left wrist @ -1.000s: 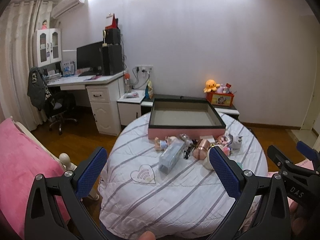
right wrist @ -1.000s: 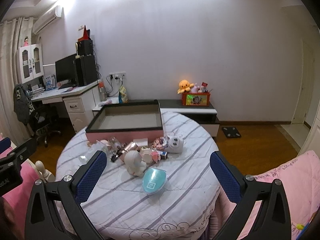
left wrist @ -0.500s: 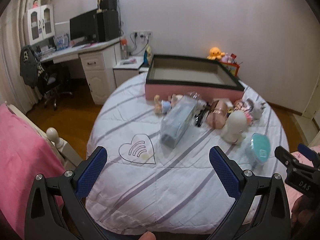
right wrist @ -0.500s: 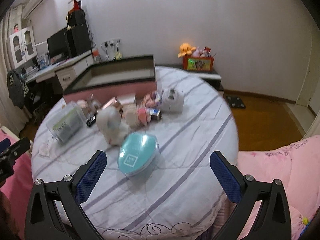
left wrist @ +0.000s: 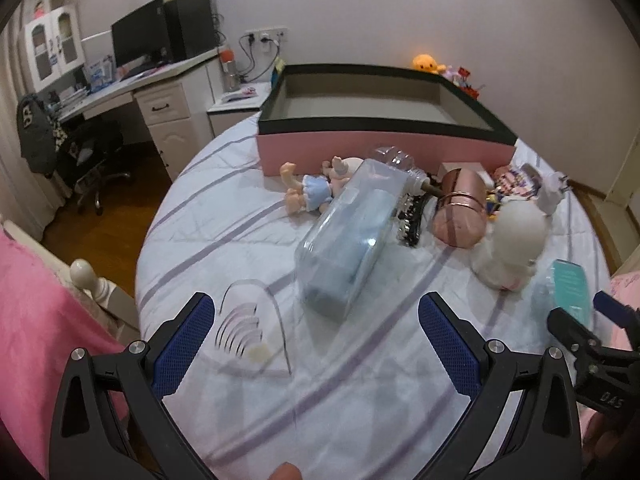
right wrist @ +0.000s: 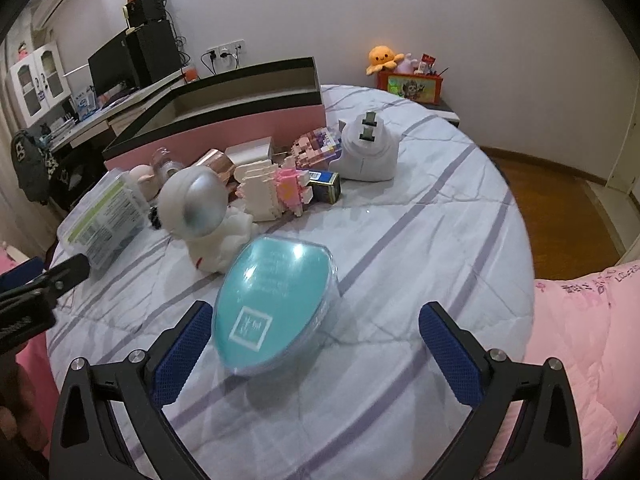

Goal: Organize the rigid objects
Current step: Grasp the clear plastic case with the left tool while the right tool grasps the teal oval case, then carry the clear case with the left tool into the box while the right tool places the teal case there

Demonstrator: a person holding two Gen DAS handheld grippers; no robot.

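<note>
A round table with a striped white cloth (left wrist: pixel 224 224) holds a pile of objects before a large pink box with a black rim (left wrist: pixel 384 144). My left gripper (left wrist: pixel 316 340) is open and empty, just short of a clear plastic case with blue contents (left wrist: pixel 352 236). My right gripper (right wrist: pixel 316 344) is open, its fingers on either side of a teal oval case (right wrist: pixel 276 304) without touching it. Behind stand a white astronaut figure (right wrist: pixel 204 216), a copper cup (left wrist: pixel 460 216), a doll in blue (left wrist: pixel 308 192), block models (right wrist: pixel 276 188) and a white plug adapter (right wrist: pixel 368 148).
A clear heart-shaped piece (left wrist: pixel 252 332) lies on the cloth by my left gripper. Pink bedding (right wrist: pixel 580 340) borders the table on the right and a pink bed (left wrist: pixel 36 320) on the left. A desk with a monitor (left wrist: pixel 144 44) stands at the back left.
Both grippers have moved forward and down toward the table. The clear case and the teal case now lie much closer to the fingers. Both grippers stayed open.
</note>
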